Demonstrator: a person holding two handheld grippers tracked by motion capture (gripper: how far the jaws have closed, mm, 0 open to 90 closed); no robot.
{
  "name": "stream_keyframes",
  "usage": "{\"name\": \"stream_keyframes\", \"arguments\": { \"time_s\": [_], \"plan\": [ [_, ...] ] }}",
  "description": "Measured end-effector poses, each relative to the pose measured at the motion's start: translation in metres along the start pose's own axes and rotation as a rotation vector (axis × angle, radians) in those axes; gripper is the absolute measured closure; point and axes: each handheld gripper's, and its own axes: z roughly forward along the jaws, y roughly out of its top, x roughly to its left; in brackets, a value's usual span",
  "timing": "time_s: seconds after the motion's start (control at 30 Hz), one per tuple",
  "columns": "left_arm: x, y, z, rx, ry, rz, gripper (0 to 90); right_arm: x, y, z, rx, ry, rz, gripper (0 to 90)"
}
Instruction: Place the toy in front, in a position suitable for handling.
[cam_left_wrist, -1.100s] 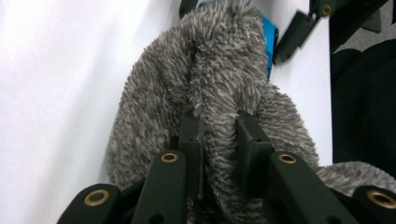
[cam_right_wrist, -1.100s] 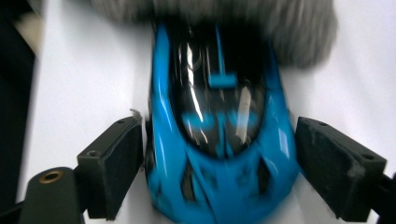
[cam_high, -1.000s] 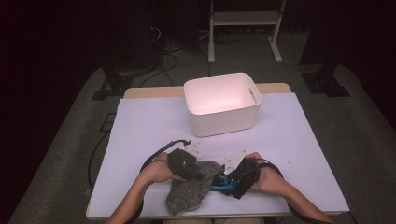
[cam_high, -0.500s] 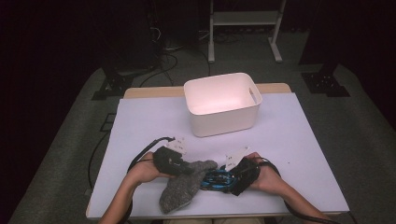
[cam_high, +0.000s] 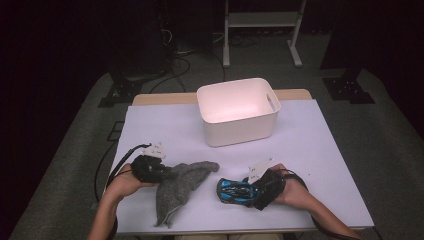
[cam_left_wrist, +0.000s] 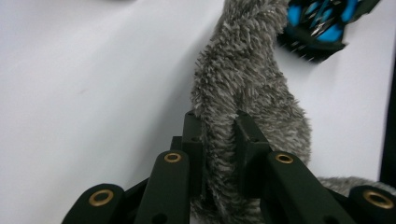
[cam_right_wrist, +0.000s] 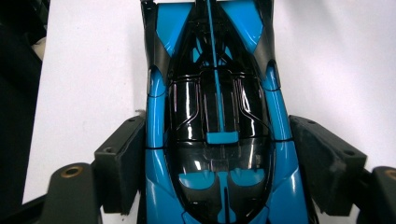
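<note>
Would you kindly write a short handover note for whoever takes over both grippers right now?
Left gripper: shut on the fuzzy grey cloth, which lies on the white table at front left.
Right gripper: its jaws have just been closing around the blue and black toy car; both pads touch its sides, and it rests on the table at front right.
The white plastic bin stands behind them with nothing visible inside.
Done: both items gripped.
Left: probably lifting each into the bin.
</note>
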Motion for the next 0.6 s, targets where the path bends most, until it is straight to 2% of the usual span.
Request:
{"name": "stream_keyframes", "arguments": {
  "time_s": [0.27, 0.4, 0.47, 0.6],
  "plan": [
    [0.015, -0.027, -0.016, -0.015, 0.069, -0.066, 76.2, 0.000, 0.001, 0.000, 0.006, -0.001, 0.004, 22.6],
    [0.022, -0.045, -0.024, -0.008, 0.124, -0.110, 75.3, 0.001, -0.001, -0.002, 0.001, -0.005, 0.020, 22.0],
    [0.024, -0.051, -0.029, -0.020, 0.147, -0.129, 73.6, 0.001, -0.002, -0.004, -0.006, -0.001, 0.030, 21.7],
    [0.025, -0.057, -0.037, -0.043, 0.179, -0.142, 64.4, -0.001, -0.003, -0.007, -0.020, 0.013, 0.054, 20.0]
  ]
}}
